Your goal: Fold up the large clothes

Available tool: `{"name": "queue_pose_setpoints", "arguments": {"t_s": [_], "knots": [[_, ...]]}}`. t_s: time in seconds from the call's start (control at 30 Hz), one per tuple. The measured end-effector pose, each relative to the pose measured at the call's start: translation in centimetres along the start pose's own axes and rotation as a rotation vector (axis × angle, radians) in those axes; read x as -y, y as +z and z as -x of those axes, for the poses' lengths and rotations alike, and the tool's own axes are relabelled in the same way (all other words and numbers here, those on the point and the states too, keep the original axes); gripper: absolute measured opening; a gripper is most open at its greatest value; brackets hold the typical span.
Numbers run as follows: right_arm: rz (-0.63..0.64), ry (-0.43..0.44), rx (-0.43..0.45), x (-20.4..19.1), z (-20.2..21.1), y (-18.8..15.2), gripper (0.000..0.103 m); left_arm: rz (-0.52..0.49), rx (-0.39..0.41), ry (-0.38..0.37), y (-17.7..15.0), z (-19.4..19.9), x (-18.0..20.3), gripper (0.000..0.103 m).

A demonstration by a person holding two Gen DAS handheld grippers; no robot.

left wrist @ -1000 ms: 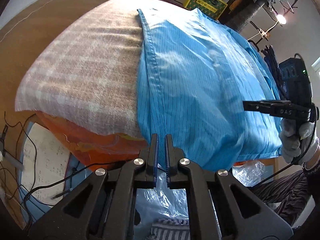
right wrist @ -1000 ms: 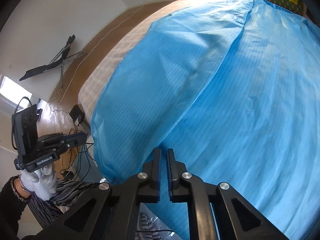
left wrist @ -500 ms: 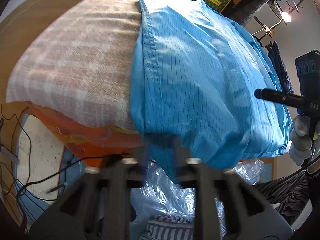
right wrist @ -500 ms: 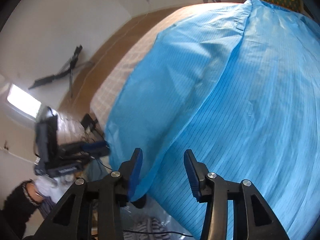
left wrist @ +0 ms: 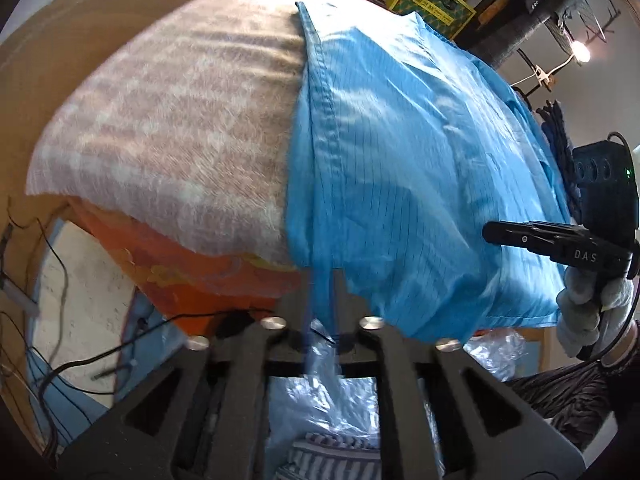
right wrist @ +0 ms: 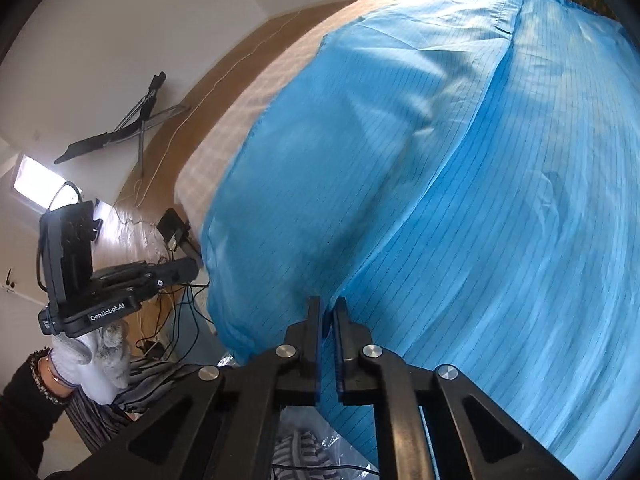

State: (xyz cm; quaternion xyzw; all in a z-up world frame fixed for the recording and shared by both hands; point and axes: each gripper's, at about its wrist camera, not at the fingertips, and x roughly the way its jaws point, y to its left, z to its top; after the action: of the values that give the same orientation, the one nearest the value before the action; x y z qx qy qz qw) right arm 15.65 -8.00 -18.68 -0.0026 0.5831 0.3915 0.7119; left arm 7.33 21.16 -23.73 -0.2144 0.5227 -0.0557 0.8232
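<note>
A large blue pinstriped garment (left wrist: 420, 184) lies spread over a table covered by a pale checked cloth (left wrist: 180, 128); it also fills the right wrist view (right wrist: 460, 168). My left gripper (left wrist: 320, 280) is shut on the garment's near left hem edge, which hangs over the table front. My right gripper (right wrist: 328, 312) is shut on a fold of the garment's near edge. The right gripper also shows from the side at the right of the left wrist view (left wrist: 496, 234). The left gripper shows at the left of the right wrist view (right wrist: 188, 272).
An orange cloth (left wrist: 192, 264) hangs below the checked cover. Cables (left wrist: 60, 360) and clear plastic bags (left wrist: 320, 392) lie on the floor below. A yellow crate (left wrist: 432, 0) and a clothes rack (left wrist: 560, 12) stand beyond the table. A folded black stand (right wrist: 120, 132) leans by the wall.
Both grippers opened half a second ago and have now shut again on the garment's near edge. The left one has shifted slightly along the hem.
</note>
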Motion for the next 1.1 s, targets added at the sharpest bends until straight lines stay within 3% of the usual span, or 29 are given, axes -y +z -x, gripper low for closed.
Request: {"name": "queue_pose_setpoints", "arguments": {"t_s": [0.03,0.1,0.17,0.2,0.33,0.47,0.5,0.57,0.6,0.63,0.7,0.8,0.87,1.1], "knots": [[0.012,0.01,0.005,-0.2,0.2,-0.1,0.003,0.004,0.0,-0.001,0.0,0.0,0.0,0.051],[0.022,0.002,0.004,-0.3,0.1,0.0,0.003,0.014,0.026,-0.002,0.1,-0.1,-0.1,0.053],[0.007,0.006,0.0,-0.1,-0.5,0.0,0.003,0.007,-0.004,-0.026,0.3,-0.8,0.2,0.031],[-0.003,0.011,-0.002,-0.1,-0.7,0.0,0.003,0.0,-0.023,-0.02,0.3,-1.3,0.3,0.01],[0.002,0.023,0.009,-0.5,-0.9,0.4,0.002,-0.023,-0.001,0.014,0.2,-0.9,0.4,0.003],[0.026,0.009,0.008,-1.0,-0.8,0.1,0.002,-0.013,0.029,0.033,0.1,0.4,-0.2,0.003],[0.034,-0.007,0.0,-1.0,-1.0,0.0,0.002,-0.003,0.031,0.038,0.2,0.5,-0.3,0.005],[0.033,-0.01,-0.003,-0.9,-1.0,-0.1,0.002,0.031,0.018,0.012,0.4,0.6,-0.6,0.024],[0.03,-0.009,-0.002,-0.8,-0.9,-0.1,0.002,0.049,0.032,0.021,0.6,0.9,-0.8,0.044],[0.028,-0.01,-0.003,-0.7,-0.8,-0.1,0.002,0.058,0.067,0.026,0.8,1.4,-0.8,0.05],[0.028,-0.006,-0.005,-0.5,-0.6,-0.1,0.005,0.064,0.11,0.037,1.4,1.9,-0.8,0.05],[0.028,-0.015,-0.004,-0.4,-0.5,0.0,0.01,0.059,0.11,0.023,2.4,1.7,-0.7,0.05],[0.028,-0.036,0.003,-0.4,-0.1,0.1,0.032,0.061,0.087,0.003,3.3,1.0,-0.6,0.05],[0.088,-0.129,0.127,-1.2,4.0,0.8,0.034,0.093,0.024,-0.03,6.0,-1.7,-1.0,0.05]]}}
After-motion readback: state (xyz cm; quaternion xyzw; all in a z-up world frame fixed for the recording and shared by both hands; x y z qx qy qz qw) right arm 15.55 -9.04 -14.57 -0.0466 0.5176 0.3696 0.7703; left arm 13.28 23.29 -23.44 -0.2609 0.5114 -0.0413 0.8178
